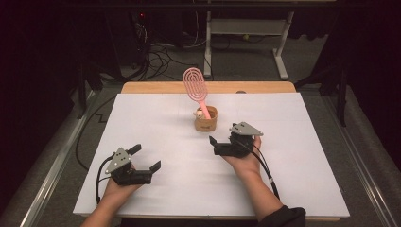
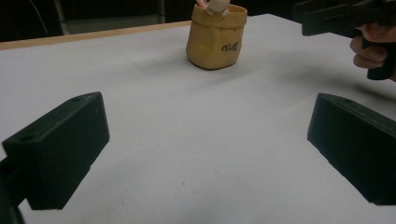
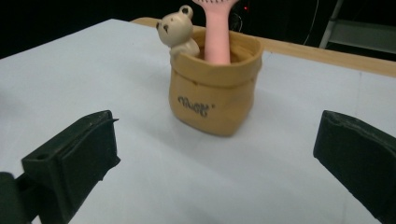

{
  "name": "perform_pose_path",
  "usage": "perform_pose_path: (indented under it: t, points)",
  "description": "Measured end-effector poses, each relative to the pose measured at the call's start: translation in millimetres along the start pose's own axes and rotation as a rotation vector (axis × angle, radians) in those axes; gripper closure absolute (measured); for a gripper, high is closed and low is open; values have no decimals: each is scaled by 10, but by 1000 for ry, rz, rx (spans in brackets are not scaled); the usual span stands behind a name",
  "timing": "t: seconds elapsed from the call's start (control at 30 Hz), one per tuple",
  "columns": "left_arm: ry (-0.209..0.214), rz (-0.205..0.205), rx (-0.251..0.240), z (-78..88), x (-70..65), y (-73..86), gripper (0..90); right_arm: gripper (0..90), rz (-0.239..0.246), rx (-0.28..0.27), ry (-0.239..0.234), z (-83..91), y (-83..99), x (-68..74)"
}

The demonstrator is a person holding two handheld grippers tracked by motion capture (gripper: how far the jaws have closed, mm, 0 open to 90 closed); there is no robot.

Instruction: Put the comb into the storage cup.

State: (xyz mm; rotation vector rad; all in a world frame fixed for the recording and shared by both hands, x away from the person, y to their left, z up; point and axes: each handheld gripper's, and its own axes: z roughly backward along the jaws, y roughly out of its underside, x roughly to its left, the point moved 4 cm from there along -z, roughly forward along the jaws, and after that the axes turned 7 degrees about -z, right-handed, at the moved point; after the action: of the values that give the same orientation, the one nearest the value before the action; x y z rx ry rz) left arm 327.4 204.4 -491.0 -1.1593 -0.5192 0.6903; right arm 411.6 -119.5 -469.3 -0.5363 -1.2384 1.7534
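Observation:
A tan sack-shaped pot [image 1: 206,119] stands upright near the middle of the white table top [image 1: 293,156]. A pink slotted brush [image 1: 195,86] rises from it, handle down, and a small bear figure [image 1: 199,112] sits on its rim. My right gripper [image 1: 223,134] is open just right of and in front of the pot, pointing at it, nothing between its jaws. In the right gripper view the pot [image 3: 212,93], the bear [image 3: 176,30] and the brush handle [image 3: 217,32] sit close ahead of the gripper [image 3: 215,144]. My left gripper [image 1: 146,157] is open at the front left, empty.
The left gripper view looks across bare white surface between its own jaws [image 2: 208,114] to the pot [image 2: 215,37], with the other gripper [image 2: 345,18] and its hand at the top right. A wooden table edge [image 1: 156,87] runs along the back. Cables and desk legs lie on the floor beyond.

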Motion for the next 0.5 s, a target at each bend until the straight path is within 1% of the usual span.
perform_pose_path:
  t: [0.07,0.2,0.27,0.47,0.5]
  points:
    - [0,2,-2,5,4,-2,0,4,-7,1,-2,89,55,-35]
    - [-1,11,-2,8,16,-2,0,4,-2,-4,-2,289,138,-101]
    - [-3,13,-4,8,16,-4,0,4,-4,-12,-4,403,177,-137]
    - [-8,20,-4,21,23,-5,0,3,-15,-33,-8,670,307,-218]
    - [-9,24,-4,24,27,-4,0,3,-11,-35,-7,700,326,-236]
